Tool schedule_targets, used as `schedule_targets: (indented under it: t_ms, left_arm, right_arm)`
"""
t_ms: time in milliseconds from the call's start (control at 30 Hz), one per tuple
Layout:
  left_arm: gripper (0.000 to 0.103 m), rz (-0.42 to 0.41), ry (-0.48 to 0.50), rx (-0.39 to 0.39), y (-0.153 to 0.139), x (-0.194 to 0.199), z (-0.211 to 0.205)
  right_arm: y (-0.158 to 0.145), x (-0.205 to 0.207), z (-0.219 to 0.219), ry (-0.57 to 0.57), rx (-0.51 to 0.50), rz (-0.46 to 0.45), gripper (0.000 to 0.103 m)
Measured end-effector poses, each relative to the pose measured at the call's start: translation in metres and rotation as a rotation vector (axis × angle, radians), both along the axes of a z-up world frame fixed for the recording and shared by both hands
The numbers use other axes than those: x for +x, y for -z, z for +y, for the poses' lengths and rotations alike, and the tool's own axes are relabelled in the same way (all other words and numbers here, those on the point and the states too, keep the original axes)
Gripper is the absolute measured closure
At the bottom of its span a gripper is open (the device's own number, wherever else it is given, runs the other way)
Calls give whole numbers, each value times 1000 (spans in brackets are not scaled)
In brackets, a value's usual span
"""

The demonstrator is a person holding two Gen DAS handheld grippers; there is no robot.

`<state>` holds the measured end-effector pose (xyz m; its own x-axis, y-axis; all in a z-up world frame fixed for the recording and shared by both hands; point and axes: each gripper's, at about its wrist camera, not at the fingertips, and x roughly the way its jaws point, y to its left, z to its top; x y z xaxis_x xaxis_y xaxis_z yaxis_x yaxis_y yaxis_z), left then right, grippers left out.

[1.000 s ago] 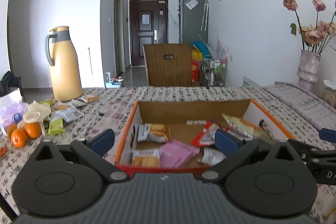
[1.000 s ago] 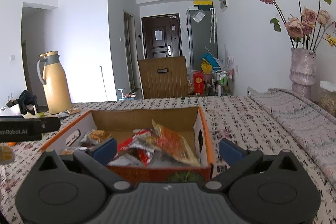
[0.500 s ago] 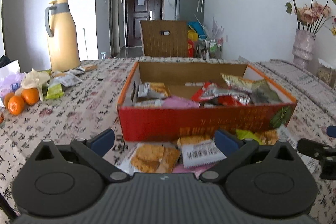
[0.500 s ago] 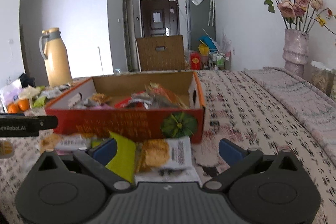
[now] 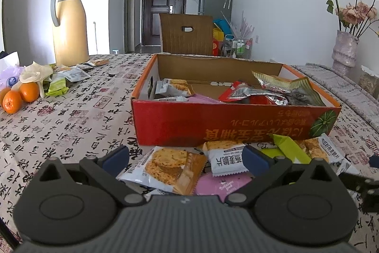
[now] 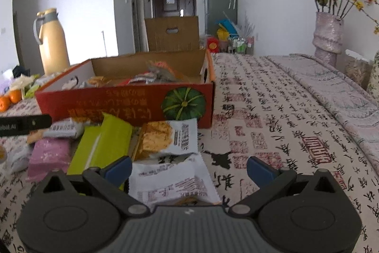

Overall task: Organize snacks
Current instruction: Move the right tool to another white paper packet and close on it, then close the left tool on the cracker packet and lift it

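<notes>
A red cardboard box (image 5: 213, 125) (image 6: 132, 103) with several snack packets inside stands on the patterned tablecloth. Loose packets lie in front of it: a cracker packet (image 5: 170, 167), a white packet (image 5: 225, 158), a pink packet (image 5: 222, 184) (image 6: 47, 155), a green packet (image 5: 289, 148) (image 6: 104, 146) and a cracker packet (image 6: 168, 139). My left gripper (image 5: 186, 159) is open, low over the cracker and pink packets. My right gripper (image 6: 189, 170) is open over a white packet (image 6: 170, 181). Neither holds anything.
A yellow thermos jug (image 5: 69, 25) stands at the back left, with oranges (image 5: 19, 96) and more packets (image 5: 71, 75) near it. A vase of dried roses (image 6: 328, 37) stands at the right. A brown carton (image 5: 187, 33) sits behind the table.
Both grippers have pulled back and dropped low toward the table. The loose packets in front of the box have come into view and now lie close under the fingers.
</notes>
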<state>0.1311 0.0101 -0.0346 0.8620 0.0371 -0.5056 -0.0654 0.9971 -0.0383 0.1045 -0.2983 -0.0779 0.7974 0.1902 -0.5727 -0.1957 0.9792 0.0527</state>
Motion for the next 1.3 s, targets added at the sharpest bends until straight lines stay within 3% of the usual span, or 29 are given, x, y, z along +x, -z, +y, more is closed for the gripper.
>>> schedule_targets:
  t_ms: [333,400,467,533,833,1167,1300]
  left_arm:
    - [0,0,0,-6,1,0,0]
    - [0,1,0,-7,1,-1,0]
    - [0,1,0,-9,1,-1,1]
    - [0,1,0,-10,1,-1,1]
    - [0,1,1,-15,1,-2,1]
    - [0,24,-11,-23,-7,-4,6]
    - [0,40,-29,29,-12,-1,11]
  right_arm:
    - [9,14,11,-43,-38,68,2]
    - [11,15,11,-50,-44,80,14]
    - [11,14,11,-54,-39,70,17]
    - [10,12,11,-59,-36,55,29]
    - [8,0,5,-59,10,-11,60]
    - [4,-10,-9,9,81,-94,63]
    - [4,-13,-12,23,105,-110,63]
